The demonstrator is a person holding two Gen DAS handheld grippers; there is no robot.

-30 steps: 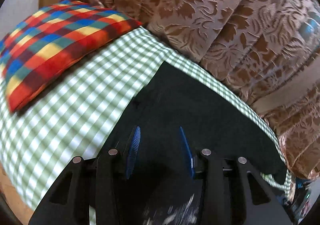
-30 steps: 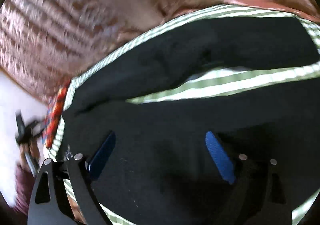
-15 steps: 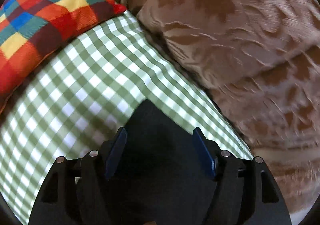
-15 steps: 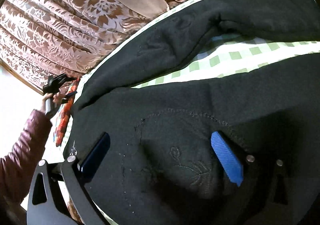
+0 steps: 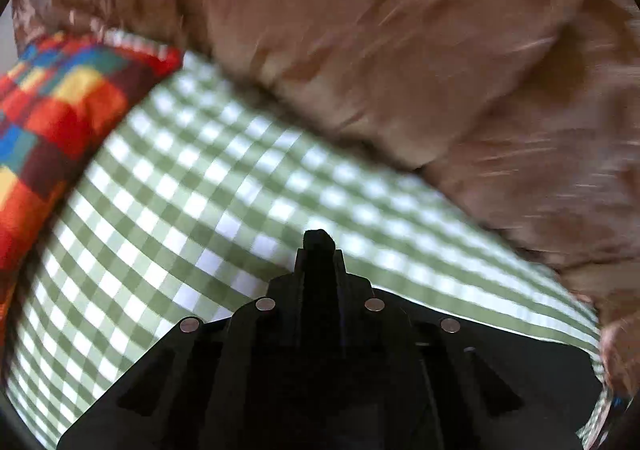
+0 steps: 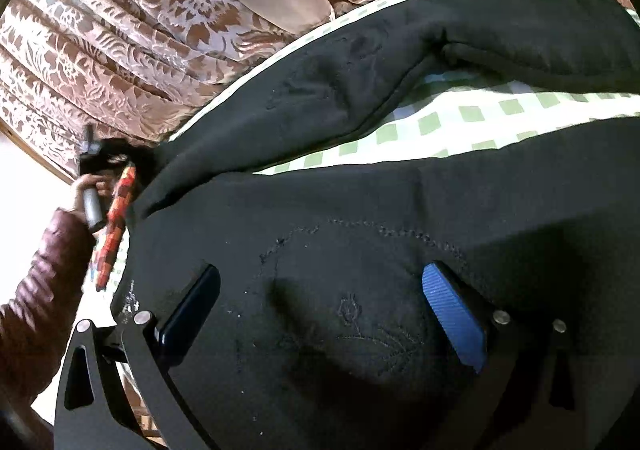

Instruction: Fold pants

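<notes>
Fingers of our left gripper [image 5: 319, 250] are pressed together on a tuft of black cloth, a corner of the pants [image 6: 360, 290], which pokes out just past the tips. We judge that we hold this corner in order to carry it across for a fold. The view here is smeared, so we cannot say how high the corner sits over the checked sheet [image 5: 192, 185] beneath it. At 10 o'clock in this view lies a bright patchwork pillow [image 5: 60, 109], and from 12 to 3 o'clock hangs the brown curtain [image 5: 400, 49], both well apart from the tips.

Our right gripper [image 6: 320, 310] has its fingers spread wide, with nothing between them. Its blue pad [image 6: 454, 324] sits at 5 o'clock and the dark one at 7 o'clock, both low over the seat of the pants, where some stitched embroidery shows. We cannot tell whether the pads touch the cloth. We take it that this hand waits there to pin or pick up the waist end.

The pants lie flat on the sheet, one leg running toward 1 o'clock, the other toward 3 o'clock, a strip of sheet bare between them. At 9 o'clock our left hand [image 6: 90, 185] grips its handle, sleeve bent at the wrist, reaching toward the far end of the pants.
</notes>
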